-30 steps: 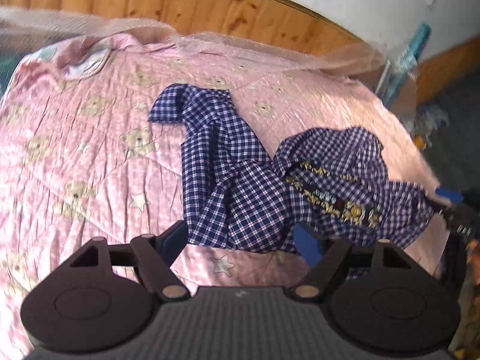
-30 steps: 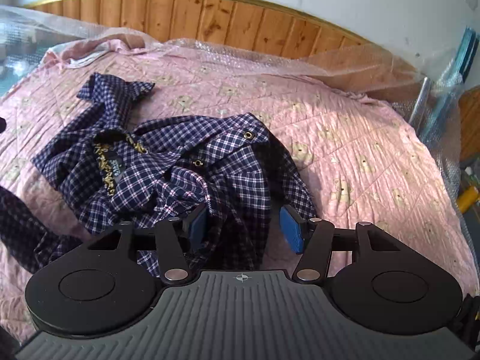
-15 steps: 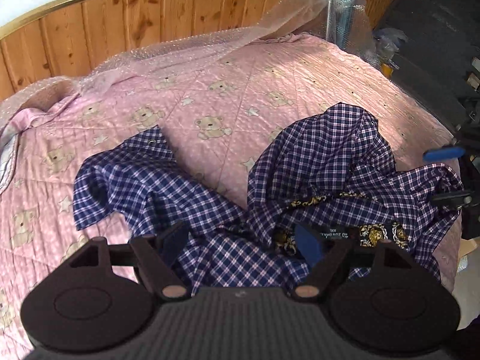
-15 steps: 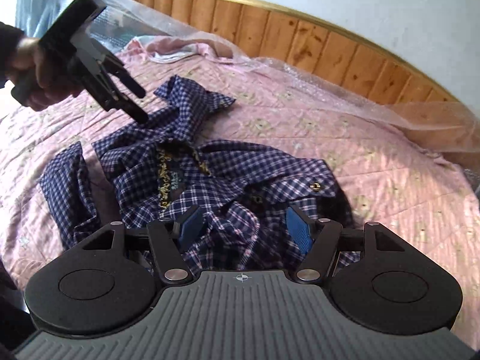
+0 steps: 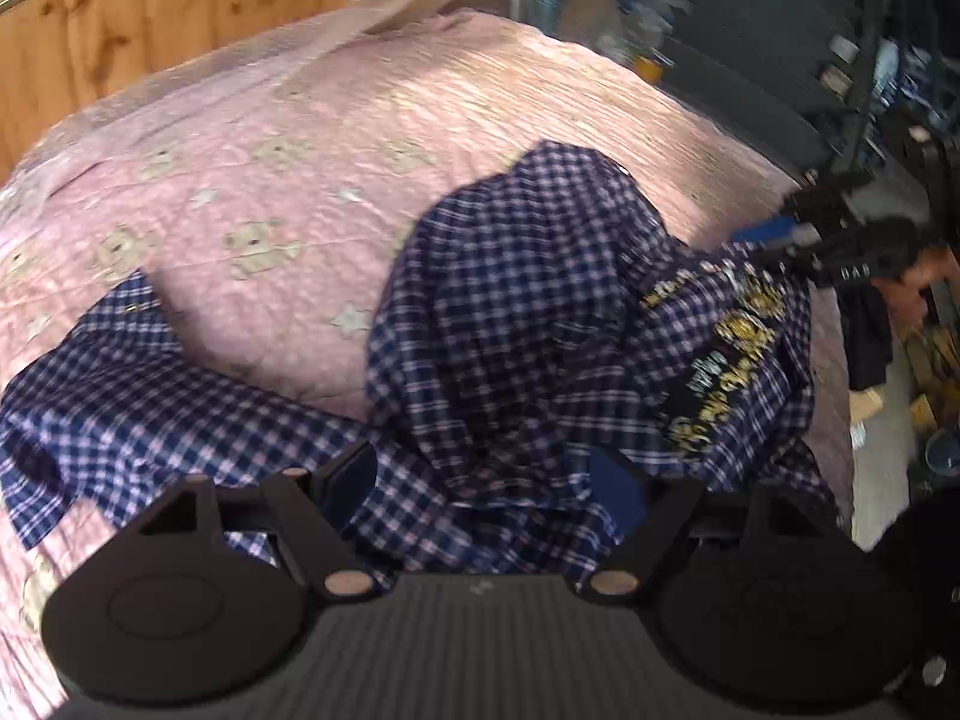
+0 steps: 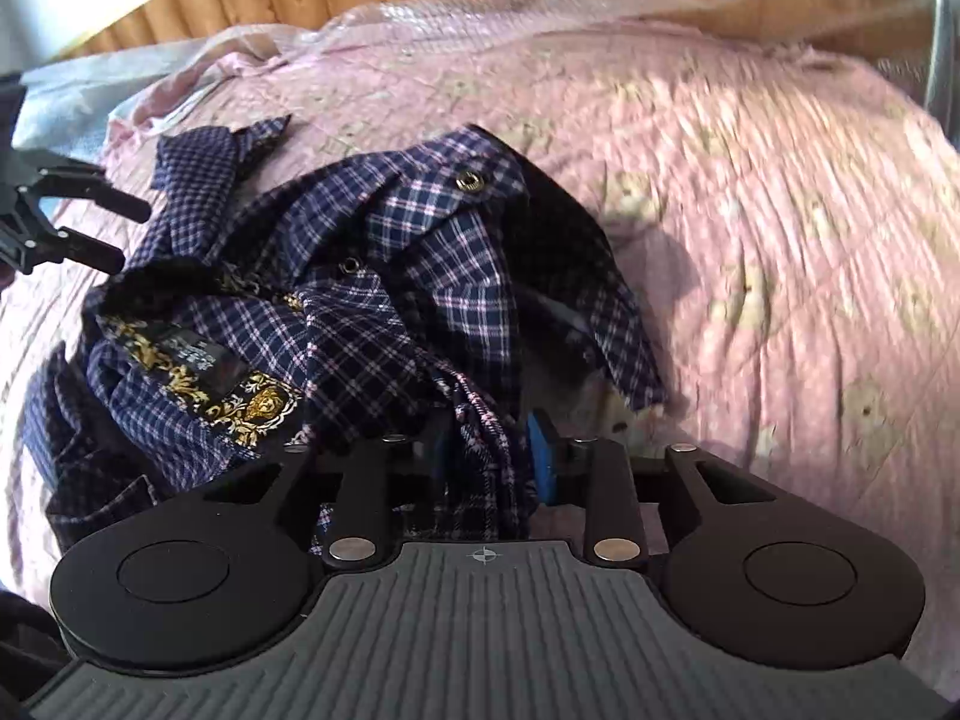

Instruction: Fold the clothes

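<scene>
The left gripper point(image 5: 483, 480) holds its fingers spread wide apart. The right gripper point(image 6: 487, 456) has its fingers pinched close together on the shirt point(image 6: 372, 276).

The navy-and-white checked woven cloth shirt point(image 6: 384, 300) carries shiny metal snap studs point(image 6: 467, 182) and a glossy gold-printed black collar lining point(image 6: 240, 402). It lies on a pink quilted, puckered cotton bedspread point(image 5: 288, 138). The far headboard point(image 5: 120, 18) is varnished knotty wood. Both grippers' bodies are matt black plastic.

Checked shirt point(image 5: 516, 312) on pink bed point(image 5: 288, 138)
</scene>
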`<state>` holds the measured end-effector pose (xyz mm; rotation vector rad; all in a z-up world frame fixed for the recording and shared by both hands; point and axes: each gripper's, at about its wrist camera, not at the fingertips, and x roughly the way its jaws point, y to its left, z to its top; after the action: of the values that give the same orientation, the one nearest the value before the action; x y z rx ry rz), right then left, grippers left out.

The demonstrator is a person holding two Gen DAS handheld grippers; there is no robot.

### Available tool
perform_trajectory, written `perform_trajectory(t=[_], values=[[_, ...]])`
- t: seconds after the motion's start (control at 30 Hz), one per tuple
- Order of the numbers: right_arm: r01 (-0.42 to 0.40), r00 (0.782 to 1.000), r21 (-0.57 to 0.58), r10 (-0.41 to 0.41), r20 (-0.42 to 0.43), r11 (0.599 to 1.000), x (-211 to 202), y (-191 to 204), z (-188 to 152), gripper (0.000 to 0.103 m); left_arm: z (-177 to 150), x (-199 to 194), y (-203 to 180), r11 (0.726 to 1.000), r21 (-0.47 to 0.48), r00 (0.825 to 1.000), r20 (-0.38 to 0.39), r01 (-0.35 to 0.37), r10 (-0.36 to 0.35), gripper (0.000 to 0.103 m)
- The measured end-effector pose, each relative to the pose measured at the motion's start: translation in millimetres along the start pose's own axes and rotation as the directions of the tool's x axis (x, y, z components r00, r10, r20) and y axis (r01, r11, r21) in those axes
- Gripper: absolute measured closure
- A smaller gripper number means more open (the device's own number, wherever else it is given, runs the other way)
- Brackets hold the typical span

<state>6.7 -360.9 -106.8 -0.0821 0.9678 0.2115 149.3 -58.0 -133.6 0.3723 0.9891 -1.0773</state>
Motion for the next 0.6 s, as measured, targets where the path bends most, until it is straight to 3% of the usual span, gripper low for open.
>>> perform_trajectory(t=[0.07, 0.17, 0.23, 0.27, 0.3, 0.33, 0.4, 0.43, 0.47, 0.5, 0.6], values=[[0.019, 1.0, -0.12, -0.018, 0.005, 0.993, -6.5, 6.3, 4.6, 0.055, 0.4, 8.3, -7.4, 0.998, 0.049, 0.999, -0.024, 0.04, -0.039, 0.024], [0.029, 1.0, -0.262, -0.029, 0.0, 0.965, -14.3, 8.4, 4.0, 0.053, -1.6, 15.4, -11.7, 0.994, 0.072, 0.996, -0.039, 0.083, -0.08, 0.024], [0.019, 1.0, -0.323, -0.022, -0.005, 0.946, -16.9, 9.1, 3.5, 0.053, -4.3, 20.3, -9.8, 0.993, 0.074, 0.995, -0.053, 0.093, -0.089, 0.033], [0.005, 1.0, -0.346, -0.009, -0.008, 0.938, -17.6, 10.3, 3.2, 0.053, -4.8, 24.7, -7.7, 0.993, 0.069, 0.993, -0.066, 0.097, -0.093, 0.057], [-0.011, 1.0, -0.366, 0.007, -0.013, 0.93, -16.0, 12.2, 2.7, 0.053, -4.3, 29.3, -4.6, 0.993, 0.057, 0.992, -0.079, 0.099, -0.094, 0.087], [-0.029, 1.0, -0.385, 0.024, -0.019, 0.922, -13.4, 14.2, 2.1, 0.053, -3.1, 29.3, -1.0, 0.993, 0.034, 0.991, -0.075, 0.116, -0.113, 0.096], [-0.043, 0.999, -0.419, 0.035, -0.027, 0.907, -3.9, 19.6, 1.8, 0.053, 0.0, 21.7, 6.1, 0.984, -0.019, 0.983, -0.035, 0.178, -0.179, 0.097], [-0.049, 0.999, -0.423, 0.035, -0.039, 0.905, 1.3, 20.1, 2.8, 0.056, 1.8, 15.3, 9.7, 0.978, -0.043, 0.979, -0.009, 0.205, -0.205, 0.097], [-0.057, 0.997, -0.412, 0.033, -0.064, 0.909, 6.1, 18.4, 4.8, 0.079, 3.9, 6.0, 13.4, 0.972, -0.065, 0.974, 0.023, 0.226, -0.225, 0.097], [-0.065, 0.995, -0.396, 0.031, -0.092, 0.916, 10.8, 16.0, 7.0, 0.095, 5.6, -4.2, 16.3, 0.967, -0.081, 0.97, 0.059, 0.242, -0.238, 0.097], [-0.058, 0.998, -0.305, 0.052, -0.028, 0.951, -9.9, 4.4, 20.0, 0.098, 10.9, -46.3, 18.9, 0.966, -0.105, 0.958, 0.19, 0.238, -0.216, 0.098]])
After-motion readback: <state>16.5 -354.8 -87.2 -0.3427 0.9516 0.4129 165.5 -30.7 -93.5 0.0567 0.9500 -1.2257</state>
